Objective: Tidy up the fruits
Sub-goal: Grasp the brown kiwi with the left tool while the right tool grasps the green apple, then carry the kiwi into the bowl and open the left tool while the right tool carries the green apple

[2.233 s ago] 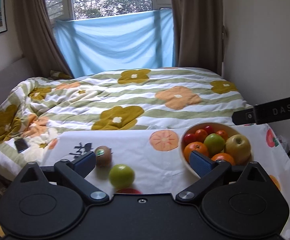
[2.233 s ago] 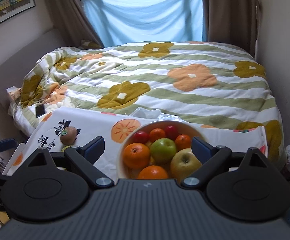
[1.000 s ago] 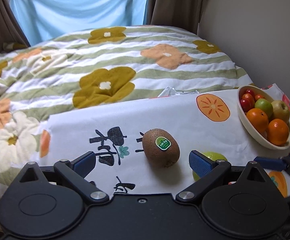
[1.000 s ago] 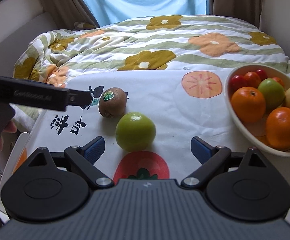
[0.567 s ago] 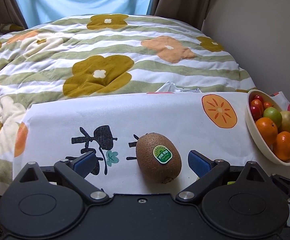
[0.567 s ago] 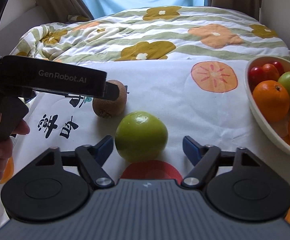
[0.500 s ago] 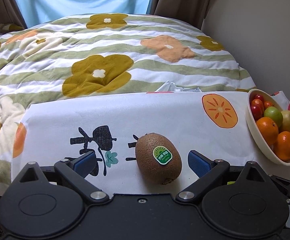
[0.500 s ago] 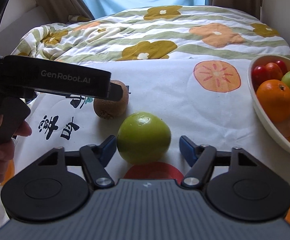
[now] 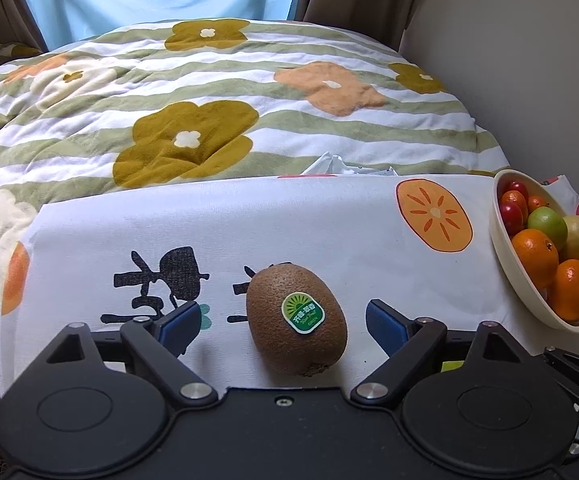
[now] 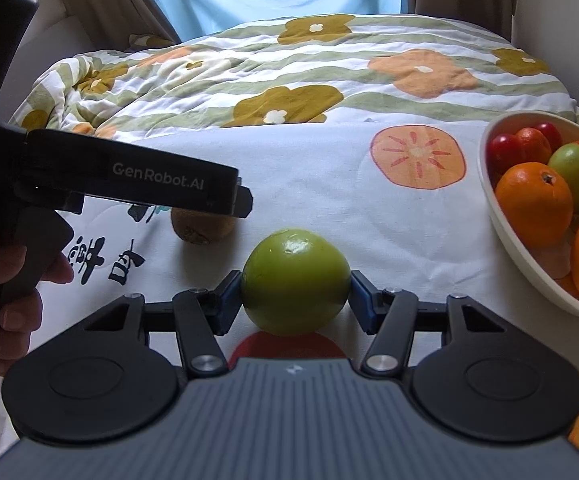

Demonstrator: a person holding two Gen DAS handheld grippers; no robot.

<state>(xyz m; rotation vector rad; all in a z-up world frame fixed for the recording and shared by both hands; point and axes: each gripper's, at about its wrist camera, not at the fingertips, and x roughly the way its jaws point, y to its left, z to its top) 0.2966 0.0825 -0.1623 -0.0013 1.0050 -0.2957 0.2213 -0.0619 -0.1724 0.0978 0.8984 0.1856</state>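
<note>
A brown kiwi (image 9: 296, 320) with a green sticker lies on the printed cloth between the fingers of my left gripper (image 9: 283, 322). Its jaws are closing, with a gap still showing on both sides of the kiwi. In the right wrist view a round green fruit (image 10: 295, 280) sits between the blue pads of my right gripper (image 10: 295, 298). Those jaws are closing too, and both pads touch the fruit's sides. The kiwi (image 10: 201, 228) shows behind it to the left, half hidden by the left gripper's black casing (image 10: 129, 176).
A cream bowl (image 10: 489, 184) of oranges, small red fruits and green fruits stands at the right of the cloth, its rim (image 9: 501, 240) also seen from the left wrist. A person's hand (image 10: 5, 300) holds the left tool. A flowered quilt (image 9: 209, 112) lies beyond.
Both grippers came down and closer to their fruits. The right jaws narrowed from wide apart onto the green fruit. The left jaws narrowed slightly around the kiwi.
</note>
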